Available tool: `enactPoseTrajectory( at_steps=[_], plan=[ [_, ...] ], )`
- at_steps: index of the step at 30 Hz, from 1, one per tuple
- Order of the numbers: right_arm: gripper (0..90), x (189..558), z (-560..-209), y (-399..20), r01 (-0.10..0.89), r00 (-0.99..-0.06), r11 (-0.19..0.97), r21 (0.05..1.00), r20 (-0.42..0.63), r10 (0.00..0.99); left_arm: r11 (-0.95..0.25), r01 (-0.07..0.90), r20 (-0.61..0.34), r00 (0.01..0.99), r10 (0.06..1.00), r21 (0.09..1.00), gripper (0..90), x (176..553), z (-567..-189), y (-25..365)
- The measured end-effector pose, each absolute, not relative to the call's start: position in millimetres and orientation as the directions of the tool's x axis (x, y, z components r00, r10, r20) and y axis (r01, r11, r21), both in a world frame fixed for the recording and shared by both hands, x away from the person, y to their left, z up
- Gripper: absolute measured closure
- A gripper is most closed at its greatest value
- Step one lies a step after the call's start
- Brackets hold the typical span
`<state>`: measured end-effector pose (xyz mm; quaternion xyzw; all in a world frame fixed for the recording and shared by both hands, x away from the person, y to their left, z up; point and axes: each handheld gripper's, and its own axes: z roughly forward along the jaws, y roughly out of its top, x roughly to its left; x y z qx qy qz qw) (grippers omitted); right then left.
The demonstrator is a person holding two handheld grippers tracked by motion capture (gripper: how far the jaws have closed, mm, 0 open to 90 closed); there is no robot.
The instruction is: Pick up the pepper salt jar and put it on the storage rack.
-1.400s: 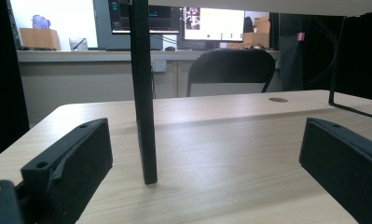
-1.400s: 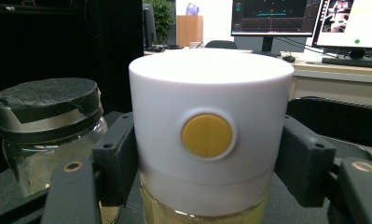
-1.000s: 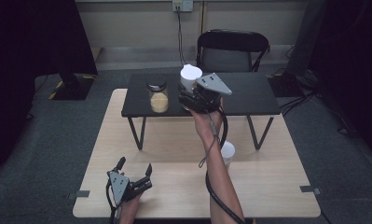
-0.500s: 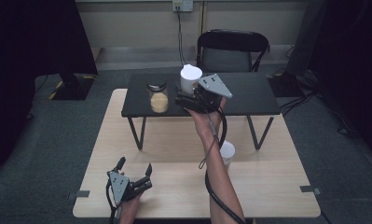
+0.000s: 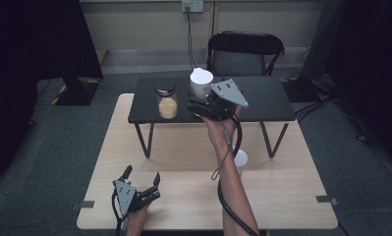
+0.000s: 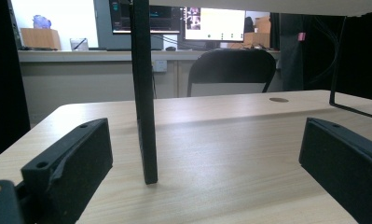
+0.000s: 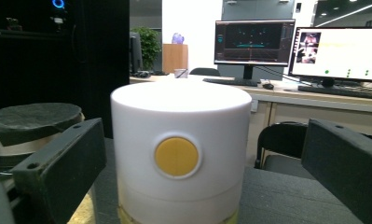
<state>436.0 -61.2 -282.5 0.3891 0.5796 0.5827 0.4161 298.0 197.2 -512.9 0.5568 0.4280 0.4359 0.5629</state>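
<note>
- High view: the right gripper (image 5: 205,104) is held at the near edge of the black shelf (image 5: 267,96), which stands on the far part of the wooden table (image 5: 282,196).
- Right gripper jaws: they have just been opening and now stand wide apart; one second ago they were closed on the white canister (image 5: 202,82).
- Right gripper view: the white canister (image 7: 180,154) with its round yellow disc (image 7: 176,156) stands upright between the jaws, with a clear gap to each pad.
- Canister position: on the black shelf, at about 12 o'clock of the table centre, unchanged across the three high-view frames.
- Glass jar (image 5: 167,104): on the shelf at 9 o'clock of the canister, just beside it, in the same place as before.
- White cup (image 5: 240,160): on the table at 3 o'clock of the right forearm, unmoved.
- Left gripper (image 5: 142,181): rests at about 7 o'clock on the table, in the same place as before; jaws apart with nothing between the pads, and a black shelf leg (image 6: 144,93) ahead of them.
</note>
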Motion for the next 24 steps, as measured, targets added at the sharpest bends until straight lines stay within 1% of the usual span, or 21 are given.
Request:
enactPoseTrajectory(
  at_steps=[3,14,21,24],
  plan=[
    [0.0,433,-282,-60,-0.056,-0.347,0.033,0.998,-0.05,0.937,0.0,-0.014,0.004,0.253,0.967,1.0,2.2,298,-513,197],
    [0.0,427,-280,-64,-0.045,-0.355,0.001,0.999,-0.017,0.935,0.0,-0.014,0.004,0.252,0.968,1.0,2.2,298,-513,197],
    [0.0,420,-282,-71,-0.058,-0.358,-0.024,0.998,0.001,0.934,0.0,-0.014,0.004,0.251,0.968,1.0,2.2,298,-513,197],
    [0.0,417,-284,-73,-0.065,-0.349,-0.013,0.998,-0.011,0.937,-0.001,-0.014,0.004,0.25,0.968,1.0,2.2,298,-513,197]
  ],
)
